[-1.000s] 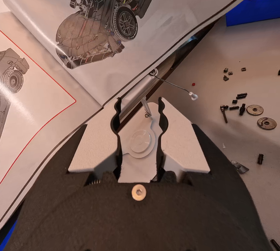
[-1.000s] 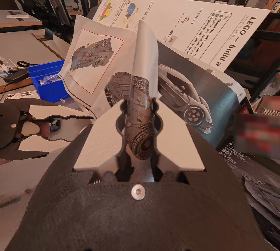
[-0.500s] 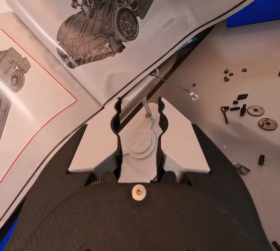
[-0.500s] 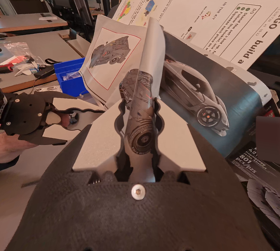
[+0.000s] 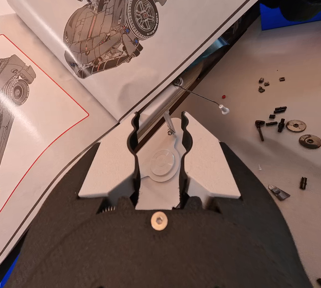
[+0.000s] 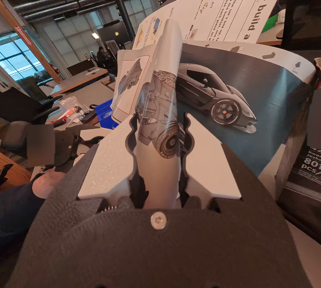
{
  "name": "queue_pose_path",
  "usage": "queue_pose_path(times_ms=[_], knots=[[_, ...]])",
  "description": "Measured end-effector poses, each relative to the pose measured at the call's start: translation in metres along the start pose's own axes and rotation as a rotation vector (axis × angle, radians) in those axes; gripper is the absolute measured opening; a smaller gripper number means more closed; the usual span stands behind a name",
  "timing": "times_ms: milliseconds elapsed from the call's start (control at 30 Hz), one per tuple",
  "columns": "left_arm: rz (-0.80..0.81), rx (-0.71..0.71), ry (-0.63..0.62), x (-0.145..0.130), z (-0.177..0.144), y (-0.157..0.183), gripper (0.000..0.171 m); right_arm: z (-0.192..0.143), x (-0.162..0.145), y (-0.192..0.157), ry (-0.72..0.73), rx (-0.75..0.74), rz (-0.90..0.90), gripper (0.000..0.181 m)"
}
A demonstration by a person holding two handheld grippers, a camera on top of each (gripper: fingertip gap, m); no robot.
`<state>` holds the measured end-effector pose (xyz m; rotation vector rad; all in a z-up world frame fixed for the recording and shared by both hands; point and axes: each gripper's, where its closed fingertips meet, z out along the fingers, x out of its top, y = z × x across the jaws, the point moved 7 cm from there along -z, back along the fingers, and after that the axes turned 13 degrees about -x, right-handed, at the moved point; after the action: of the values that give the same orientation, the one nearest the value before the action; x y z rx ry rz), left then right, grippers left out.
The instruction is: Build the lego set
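Observation:
The instruction booklet (image 5: 43, 114) lies open at the left, one page (image 5: 173, 39) with a car drawing lifted over it. My left gripper (image 5: 159, 114) is open and empty above the white base (image 5: 161, 163) of the booklet stand. Small black lego pieces (image 5: 278, 119), two dark discs (image 5: 296, 125) and a tiny red piece (image 5: 223, 96) lie scattered on the table at the right. My right gripper (image 6: 159, 116) is open, and the lifted page (image 6: 161, 105) stands curled between its fingers. The lego box (image 6: 251, 79) with the car picture stands behind.
A thin wire with a white tip (image 5: 224, 110) sticks out from the stand. A blue bin (image 6: 106, 114) is behind the booklet. A white printed sheet (image 6: 225, 10) stands behind the box. My left gripper (image 6: 93, 137) and a hand (image 6: 45, 184) show at the left. The gap from one gripper's tips to the other's is roughly 15 cm.
The right gripper has tilted upward with the curled page between its fingers; the page stands higher. The left gripper has hardly moved.

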<state>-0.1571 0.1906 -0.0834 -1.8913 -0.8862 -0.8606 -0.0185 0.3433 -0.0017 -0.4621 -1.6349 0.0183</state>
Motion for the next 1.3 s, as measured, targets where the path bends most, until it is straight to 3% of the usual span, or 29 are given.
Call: queue_pose_path(times_ms=[200, 433, 700, 833, 1000, 1133, 1300], knots=[[0.010, 0.010, 0.000, 0.000, 0.000, 0.000, 0.046, -0.002, 0.000, -0.004, -0.003, 0.045, -0.004, 0.048], [0.009, 0.042, 0.021, -0.001, -0.003, -0.002, 0.046, 0.004, 0.001, -0.026, -0.019, 0.149, -0.054, 0.029], [0.027, 0.106, 0.093, 0.007, -0.014, -0.008, 0.070, 0.025, 0.003, -0.078, -0.033, 0.324, -0.119, 0.022], [0.001, 0.124, 0.123, 0.008, -0.016, -0.011, 0.084, 0.040, 0.001, -0.115, -0.036, 0.470, -0.127, 0.028], [0.028, 0.085, 0.230, 0.016, -0.023, -0.007, 0.089, 0.063, -0.012, -0.147, -0.094, 0.517, -0.194, 0.050], [-0.090, 0.069, 0.322, 0.012, -0.033, -0.020, 0.075, 0.066, -0.013, -0.157, -0.084, 0.569, -0.185, 0.049], [-0.200, -0.088, 0.582, 0.011, -0.058, -0.032, 0.045, 0.073, -0.020, -0.147, -0.124, 0.446, -0.265, 0.054]])
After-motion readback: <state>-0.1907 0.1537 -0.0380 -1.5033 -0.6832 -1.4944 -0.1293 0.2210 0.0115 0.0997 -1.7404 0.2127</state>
